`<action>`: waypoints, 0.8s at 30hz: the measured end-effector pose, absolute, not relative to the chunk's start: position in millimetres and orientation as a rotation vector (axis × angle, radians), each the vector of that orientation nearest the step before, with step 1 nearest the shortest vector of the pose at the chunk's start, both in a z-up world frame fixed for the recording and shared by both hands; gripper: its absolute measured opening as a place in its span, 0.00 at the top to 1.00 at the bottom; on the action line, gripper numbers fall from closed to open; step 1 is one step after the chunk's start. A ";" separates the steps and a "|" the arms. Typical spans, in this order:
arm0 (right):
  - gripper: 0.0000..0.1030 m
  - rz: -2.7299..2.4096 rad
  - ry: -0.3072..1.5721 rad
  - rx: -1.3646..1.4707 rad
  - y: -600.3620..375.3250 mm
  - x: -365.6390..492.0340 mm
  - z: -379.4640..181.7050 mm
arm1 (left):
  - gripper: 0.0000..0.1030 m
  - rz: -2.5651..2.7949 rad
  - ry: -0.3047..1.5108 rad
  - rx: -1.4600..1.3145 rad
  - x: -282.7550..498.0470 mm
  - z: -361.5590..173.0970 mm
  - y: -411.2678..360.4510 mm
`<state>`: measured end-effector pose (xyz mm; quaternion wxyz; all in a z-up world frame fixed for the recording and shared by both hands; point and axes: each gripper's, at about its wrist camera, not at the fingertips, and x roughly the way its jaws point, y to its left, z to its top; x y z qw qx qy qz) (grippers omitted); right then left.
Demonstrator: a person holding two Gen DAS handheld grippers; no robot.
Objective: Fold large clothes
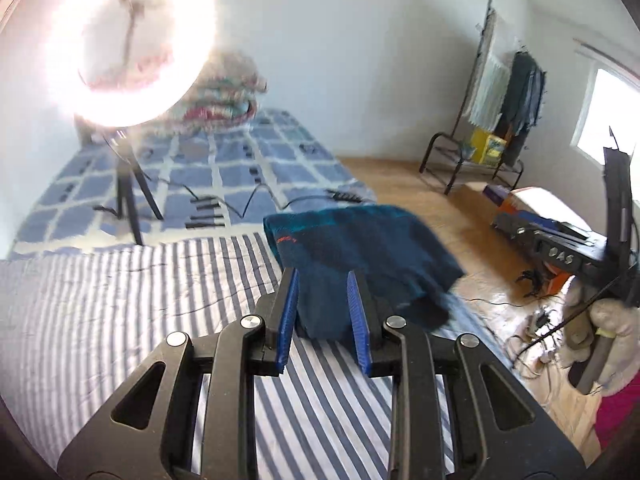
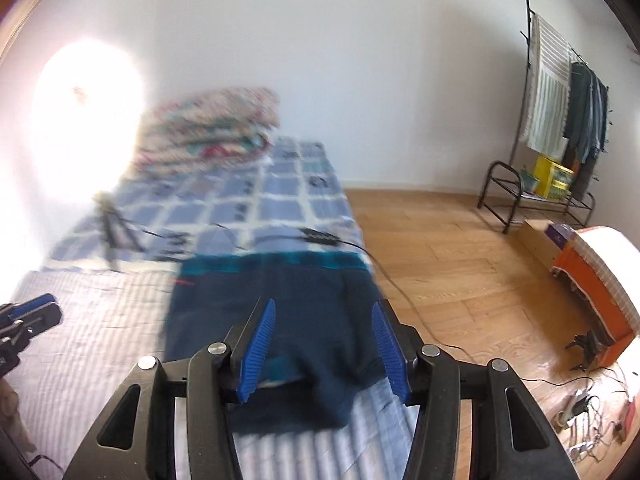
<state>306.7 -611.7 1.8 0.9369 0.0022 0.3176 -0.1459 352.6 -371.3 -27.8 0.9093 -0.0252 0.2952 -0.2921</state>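
A dark navy garment [image 1: 360, 256] with a teal band and a small red mark lies folded on the striped sheet [image 1: 120, 300] at the bed's right edge. It also shows in the right wrist view [image 2: 280, 312]. My left gripper [image 1: 322, 280] is open and empty, its blue pads just short of the garment's near edge. My right gripper [image 2: 324, 308] is open wide and empty above the garment's near part. The left gripper also shows at the left edge of the right wrist view [image 2: 28, 316].
A lit ring light on a tripod [image 1: 128, 184] stands on the checked blue bedspread [image 1: 240, 160] with cables. A folded floral blanket [image 1: 224, 92] lies at the bed's head. A clothes rack [image 2: 560, 120], an orange box [image 2: 600, 280] and floor cables [image 2: 580, 408] are at right.
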 end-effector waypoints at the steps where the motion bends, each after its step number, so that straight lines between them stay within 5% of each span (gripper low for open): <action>1: 0.50 -0.285 0.638 0.002 -598.6 292.6 13.5 | 0.76 -0.609 0.592 -0.040 332.8 -12.8 -362.0; 15: 0.50 -0.172 0.470 -0.058 -451.6 62.6 159.5 | 0.76 -0.666 0.399 -0.029 95.1 132.5 -209.8; 24: 0.46 -0.173 0.465 -0.085 -391.1 -39.4 169.8 | 0.75 -0.666 0.394 -0.023 4.7 130.8 -161.3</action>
